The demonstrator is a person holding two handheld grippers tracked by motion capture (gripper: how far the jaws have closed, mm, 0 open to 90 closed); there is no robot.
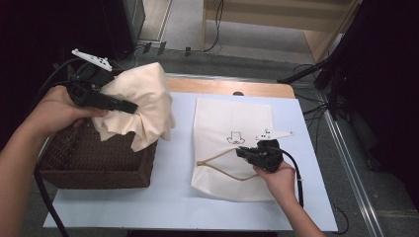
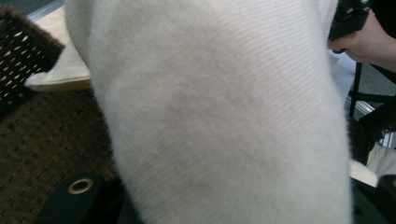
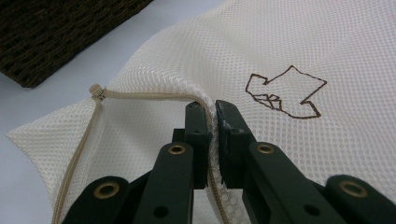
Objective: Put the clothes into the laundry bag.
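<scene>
Left gripper (image 1: 129,105) up over the wicker basket (image 1: 94,160), jaws pointing right across the table. Clamped on a cream cloth (image 1: 141,101); cloth bunched around the jaw tips, draped down over basket's right rim, one corner hanging past the wall. Jaws part-closed, pinching fabric. In left gripper view, cloth (image 2: 219,116) right up against the lens, jaw tips buried behind it; brown basket weave (image 2: 42,140) below and left.

Right gripper (image 1: 245,153) low on the white mat (image 1: 173,197), right of basket and well apart from it. Pinched on the upper edge of the mesh laundry bag (image 1: 232,126) at the zipper opening. In right gripper view, right gripper (image 3: 215,112) nearly shut, both pads squeezing a fold of mesh with the tan zipper (image 3: 140,95) tape running into the gap; zipper end stop off to the left. Opening gaping in a wedge toward the basket in high view. Bag otherwise lying flat on mat, brown outline print (image 3: 286,92) just right of the jaws. Right hand (image 1: 279,178) behind gripper, at the bag's lower right corner.
</scene>
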